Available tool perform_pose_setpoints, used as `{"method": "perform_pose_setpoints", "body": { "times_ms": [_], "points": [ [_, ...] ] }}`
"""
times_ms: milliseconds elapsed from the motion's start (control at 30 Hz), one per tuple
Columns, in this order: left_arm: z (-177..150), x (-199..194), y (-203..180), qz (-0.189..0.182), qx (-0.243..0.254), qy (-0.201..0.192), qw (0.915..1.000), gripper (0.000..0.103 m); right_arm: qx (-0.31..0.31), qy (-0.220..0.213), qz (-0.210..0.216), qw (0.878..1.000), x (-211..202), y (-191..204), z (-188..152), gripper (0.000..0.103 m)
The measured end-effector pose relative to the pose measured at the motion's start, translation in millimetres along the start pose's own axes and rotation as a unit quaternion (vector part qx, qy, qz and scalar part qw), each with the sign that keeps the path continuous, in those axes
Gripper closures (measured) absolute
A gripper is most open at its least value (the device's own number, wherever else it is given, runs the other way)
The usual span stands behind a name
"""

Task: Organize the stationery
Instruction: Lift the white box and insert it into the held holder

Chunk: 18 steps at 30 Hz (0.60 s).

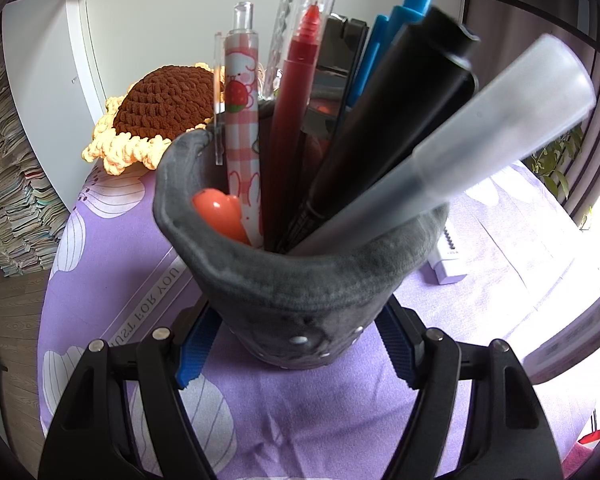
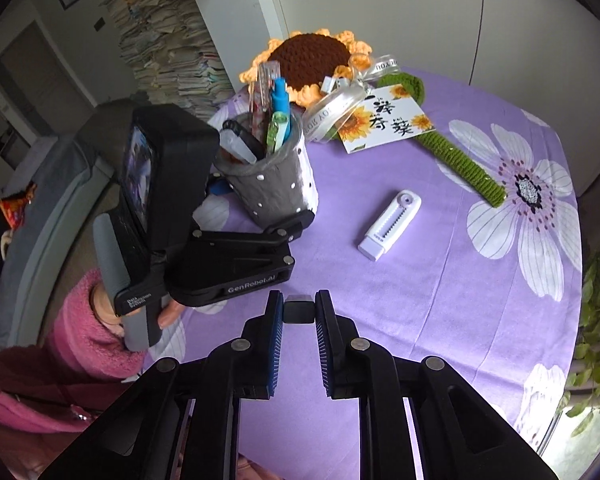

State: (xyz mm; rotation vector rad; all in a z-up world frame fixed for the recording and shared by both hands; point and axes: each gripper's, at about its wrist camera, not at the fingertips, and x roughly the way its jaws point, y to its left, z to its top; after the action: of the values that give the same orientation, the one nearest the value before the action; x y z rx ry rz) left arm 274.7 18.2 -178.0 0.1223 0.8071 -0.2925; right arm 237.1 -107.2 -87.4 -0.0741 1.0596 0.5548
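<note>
Our left gripper point(image 1: 296, 356) pinched the base of the grey pen holder point(image 1: 300, 280), crowded with pens, on the purple tablecloth point(image 2: 440, 280). Our right gripper point(image 2: 299, 312) clamped a small dark item, possibly a pen end. Dropping it in could have jostled the pens or tipped the holder. A white correction-tape dispenser point(image 2: 390, 224) lay loose nearby.

Matt felt pen pot point(image 1: 300, 280); crocheted yarn sunflower point(image 2: 312, 56)
</note>
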Motion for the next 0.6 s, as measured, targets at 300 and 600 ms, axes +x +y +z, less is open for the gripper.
{"method": "perform_pose_setpoints", "body": {
  "times_ms": [300, 600],
  "points": [
    [0, 0, 0, 0.0, 0.0, 0.0, 1.0, 0.031, -0.006, -0.151, 0.03, 0.988, -74, 2, 58, 0.086],
    [1, 1, 0, 0.0, 0.0, 0.0, 1.0, 0.031, -0.035, -0.132, 0.061, 0.989, -23, 25, 107, 0.086]
  ]
}}
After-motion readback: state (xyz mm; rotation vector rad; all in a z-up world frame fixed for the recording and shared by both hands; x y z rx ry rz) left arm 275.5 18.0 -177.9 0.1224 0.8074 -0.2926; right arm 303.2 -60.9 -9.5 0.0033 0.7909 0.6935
